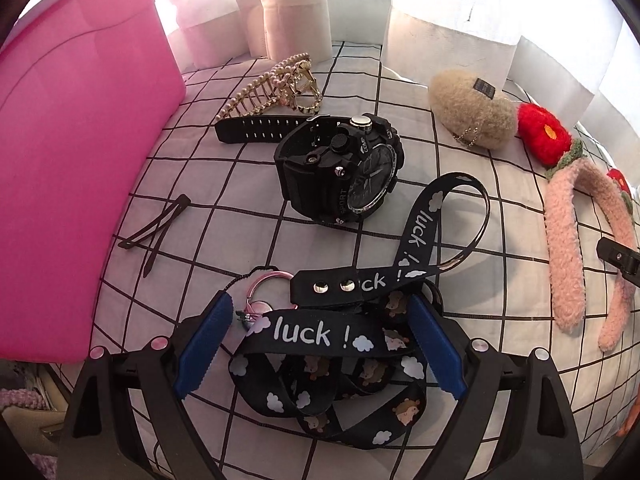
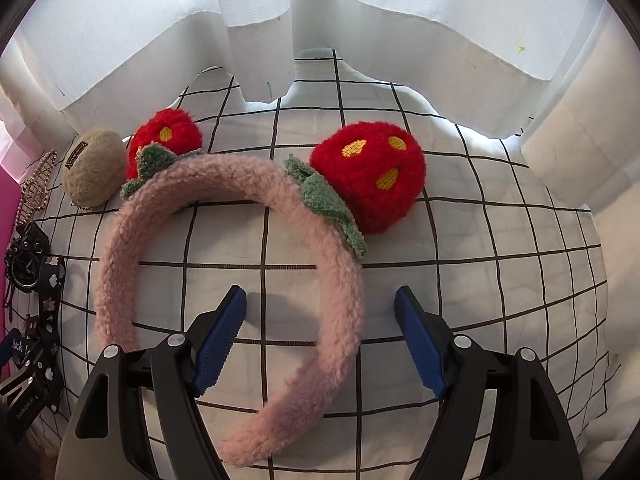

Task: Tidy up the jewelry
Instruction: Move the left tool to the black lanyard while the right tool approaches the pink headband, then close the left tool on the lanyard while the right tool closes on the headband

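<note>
My left gripper (image 1: 320, 308) is open, its blue fingers on either side of a black "luck !" lanyard (image 1: 320, 336) piled on the checked cloth, with a pink key ring (image 1: 266, 284) at its end. Beyond lie a black sport watch (image 1: 340, 168), a pearl hair claw (image 1: 276, 88) and two black hair pins (image 1: 156, 228). My right gripper (image 2: 320, 304) is open around the right arm of a pink fuzzy headband (image 2: 332, 312) with two red strawberry pompoms (image 2: 368, 180). A beige fuzzy heart charm (image 2: 94, 168) lies at the far left.
A pink box (image 1: 72, 168) stands at the left of the left wrist view. White curtains (image 2: 320, 40) hang along the far edge of the cloth (image 2: 480, 240). The other gripper's tip (image 1: 618, 258) shows at the right edge.
</note>
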Demonstrator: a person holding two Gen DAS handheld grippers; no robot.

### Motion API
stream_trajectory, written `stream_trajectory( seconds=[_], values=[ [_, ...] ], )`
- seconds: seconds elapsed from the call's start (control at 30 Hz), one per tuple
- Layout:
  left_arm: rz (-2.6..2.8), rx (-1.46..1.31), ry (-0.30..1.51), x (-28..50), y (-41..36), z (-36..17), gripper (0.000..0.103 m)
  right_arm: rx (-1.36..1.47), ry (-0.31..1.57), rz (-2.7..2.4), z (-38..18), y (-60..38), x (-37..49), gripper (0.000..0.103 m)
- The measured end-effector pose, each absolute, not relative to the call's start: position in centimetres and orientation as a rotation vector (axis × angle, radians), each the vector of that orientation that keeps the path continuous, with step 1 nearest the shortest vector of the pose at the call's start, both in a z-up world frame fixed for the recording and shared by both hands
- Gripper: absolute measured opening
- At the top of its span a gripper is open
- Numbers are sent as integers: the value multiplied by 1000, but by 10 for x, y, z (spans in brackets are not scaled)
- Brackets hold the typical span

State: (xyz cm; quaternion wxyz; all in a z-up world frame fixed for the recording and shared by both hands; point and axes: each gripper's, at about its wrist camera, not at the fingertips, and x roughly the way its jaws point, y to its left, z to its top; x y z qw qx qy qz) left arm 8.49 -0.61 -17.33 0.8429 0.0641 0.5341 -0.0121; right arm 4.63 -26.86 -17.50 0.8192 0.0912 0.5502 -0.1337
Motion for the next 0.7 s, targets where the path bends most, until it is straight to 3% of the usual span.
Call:
stream_trajectory(
  seconds=[0.3, 0.47, 0.53, 0.57, 0.63, 0.7],
  values=[
    [-45, 96, 1114, 87, -6, -173, 87, 189, 1141, -289, -179, -267, 48, 78],
    [-64, 92, 1096, 77, -6, -169, 56, 191, 1126, -282, -178, -262, 29, 74],
    [-64, 92, 1096, 74, -5, -168, 50, 180, 1118, -273, -176, -258, 25, 62],
    [-64, 90, 1096, 73, -4, -167, 44, 172, 1114, -266, -175, -254, 22, 47],
    [-56, 86, 1096, 71, -2, -165, 37, 163, 1114, -264, -172, -249, 21, 29],
    [-59, 77, 1096, 69, 0, -164, 37, 155, 1111, -270, -171, -247, 18, 16]
  ],
)
